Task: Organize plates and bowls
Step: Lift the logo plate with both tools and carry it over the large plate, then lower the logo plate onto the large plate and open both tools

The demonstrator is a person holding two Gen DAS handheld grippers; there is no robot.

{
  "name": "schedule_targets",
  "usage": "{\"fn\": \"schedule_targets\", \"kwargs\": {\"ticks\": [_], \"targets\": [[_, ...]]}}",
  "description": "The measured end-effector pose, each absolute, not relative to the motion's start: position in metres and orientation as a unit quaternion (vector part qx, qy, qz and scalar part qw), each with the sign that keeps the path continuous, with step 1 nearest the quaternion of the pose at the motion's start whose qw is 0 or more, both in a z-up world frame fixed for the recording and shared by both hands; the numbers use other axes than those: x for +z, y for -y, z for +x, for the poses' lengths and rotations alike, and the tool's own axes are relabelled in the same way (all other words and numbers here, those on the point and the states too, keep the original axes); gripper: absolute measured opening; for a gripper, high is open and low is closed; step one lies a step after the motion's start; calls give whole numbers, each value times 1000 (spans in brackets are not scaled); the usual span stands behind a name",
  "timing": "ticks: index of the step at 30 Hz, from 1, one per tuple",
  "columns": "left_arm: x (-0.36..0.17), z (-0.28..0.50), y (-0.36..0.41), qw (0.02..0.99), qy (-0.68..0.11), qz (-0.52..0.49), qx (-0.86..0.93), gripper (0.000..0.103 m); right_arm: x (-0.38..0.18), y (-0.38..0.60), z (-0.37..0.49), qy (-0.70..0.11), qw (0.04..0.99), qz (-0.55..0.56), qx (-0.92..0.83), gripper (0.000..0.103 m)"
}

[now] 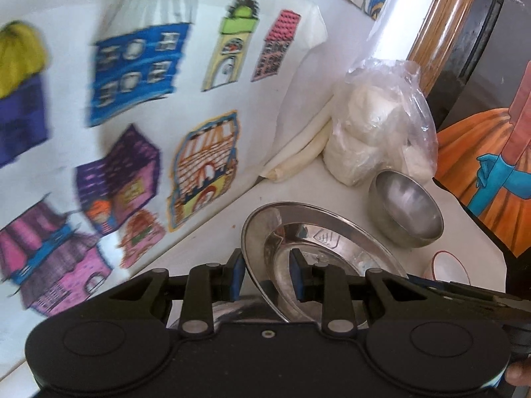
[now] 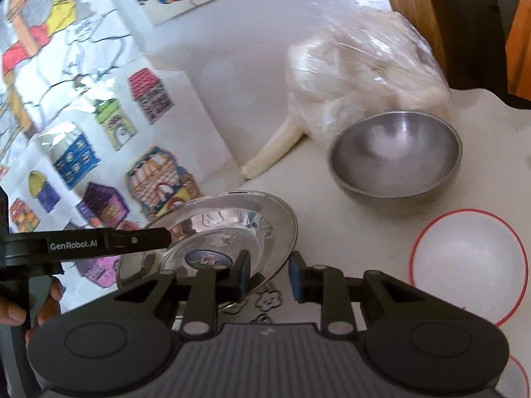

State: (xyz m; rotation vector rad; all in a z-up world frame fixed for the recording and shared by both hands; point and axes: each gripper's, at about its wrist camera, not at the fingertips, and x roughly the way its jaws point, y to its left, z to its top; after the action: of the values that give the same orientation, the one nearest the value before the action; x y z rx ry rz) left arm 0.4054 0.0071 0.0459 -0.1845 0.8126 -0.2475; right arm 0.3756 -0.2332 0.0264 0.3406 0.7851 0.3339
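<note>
A shiny steel plate (image 1: 332, 232) is tilted up off the white table, its rim between the open fingers of my left gripper (image 1: 267, 277). The same plate (image 2: 232, 222) shows in the right wrist view, its right rim between the open fingers of my right gripper (image 2: 269, 277). The left gripper's body (image 2: 109, 238) reaches in from the left there. A steel bowl (image 1: 406, 209) (image 2: 395, 159) stands upright behind the plate. A white bowl with a red rim (image 2: 468, 262) (image 1: 448, 267) sits to the right.
A clear plastic bag of white lumps (image 1: 375, 132) (image 2: 365, 76) lies behind the steel bowl, with a pale stick (image 2: 268, 156) beside it. Sheets with coloured house drawings (image 1: 132, 99) (image 2: 83, 132) cover the left. A wooden frame (image 1: 441, 23) stands at the back right.
</note>
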Motion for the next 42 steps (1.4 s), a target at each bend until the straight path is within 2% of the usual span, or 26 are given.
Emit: {"fn": "schedule_targets", "kwargs": {"ticks": [19,42], "targets": [[46,323,-46,927,-351,-105,-78,30,44,181,324,-373,902,103,193,28],[19,305,-57,928,-357,-90,-53,31,38,155,308,-377,902,61,200,28]]}}
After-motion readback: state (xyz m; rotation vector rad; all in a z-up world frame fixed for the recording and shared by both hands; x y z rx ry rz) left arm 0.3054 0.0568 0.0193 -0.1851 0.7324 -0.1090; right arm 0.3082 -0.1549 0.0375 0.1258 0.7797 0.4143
